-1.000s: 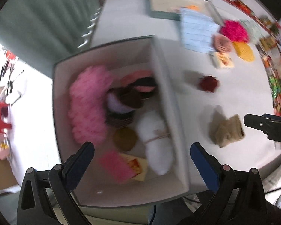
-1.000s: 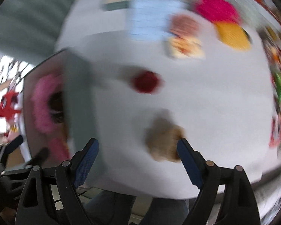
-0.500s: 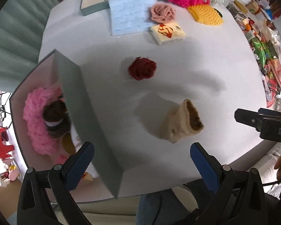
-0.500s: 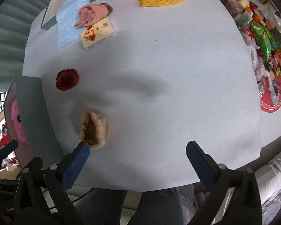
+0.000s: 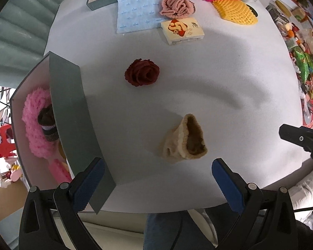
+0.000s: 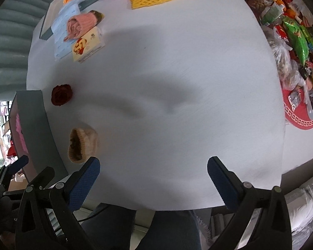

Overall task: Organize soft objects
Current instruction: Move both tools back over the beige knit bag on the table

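From the left wrist view, I am holding the left gripper wide open and empty over a beige knit pouch lying on the white table beside the grey box — its limp fabric risks bunching or slipping if I am pinching only the rim. From the right wrist view, the right gripper is hanging open too, empty, over bare table — with the pouch just beyond its left finger, the two grippers are risking a collision if both are reaching for it.

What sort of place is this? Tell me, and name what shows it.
Probably a home, or a room staged as one. A white-covered table holds knitted soft things such as a dark red rose, a grey storage box sits at its edge, and snack packets are piled alongside.
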